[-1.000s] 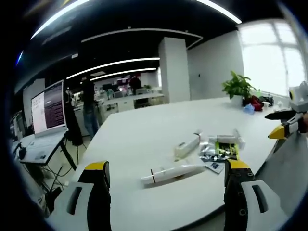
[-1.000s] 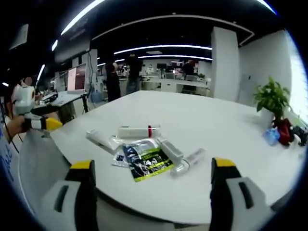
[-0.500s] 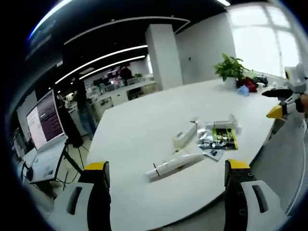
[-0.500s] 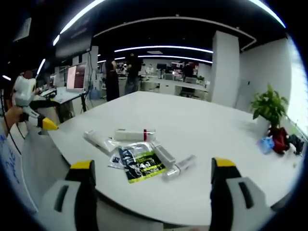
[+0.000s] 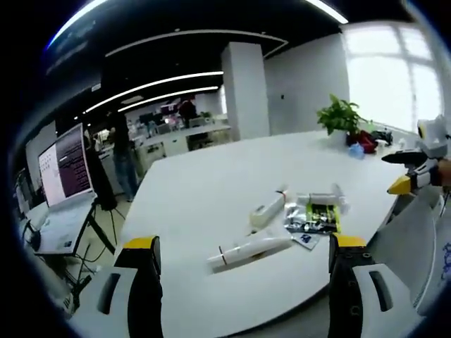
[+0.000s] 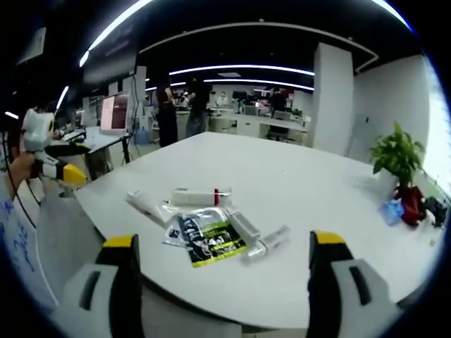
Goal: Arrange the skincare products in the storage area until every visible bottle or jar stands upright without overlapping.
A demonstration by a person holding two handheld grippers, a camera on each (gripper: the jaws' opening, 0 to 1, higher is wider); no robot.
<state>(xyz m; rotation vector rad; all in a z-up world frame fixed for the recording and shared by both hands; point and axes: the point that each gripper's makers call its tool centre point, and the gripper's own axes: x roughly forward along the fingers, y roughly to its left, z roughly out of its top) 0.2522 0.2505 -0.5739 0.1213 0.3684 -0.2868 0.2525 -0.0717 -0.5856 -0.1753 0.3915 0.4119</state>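
Note:
Several skincare products lie flat in a cluster on the white table (image 5: 211, 176). A long white tube with a red band (image 5: 250, 250) lies nearest in the left gripper view, with a shorter white tube (image 5: 269, 209) and a green-and-black sachet (image 5: 313, 220) behind it. In the right gripper view I see the red-banded tube (image 6: 203, 196), another white tube (image 6: 144, 204), the sachet (image 6: 211, 239) and a clear small bottle (image 6: 269, 243). My left gripper (image 5: 243, 282) is open and short of the table, as is my right gripper (image 6: 222, 282). Each appears in the other's view: right gripper (image 5: 394, 172), left gripper (image 6: 74, 162).
A potted plant (image 5: 342, 120) and small coloured items stand at the table's far corner (image 6: 405, 193). A laptop on a stand (image 5: 67, 169) is off the table's left side. People stand among the desks in the background. The table edge (image 6: 232, 310) runs close to my right gripper.
Both cameras have shifted and tilted slightly with the hands. The products lie as before, and both grippers stay open.

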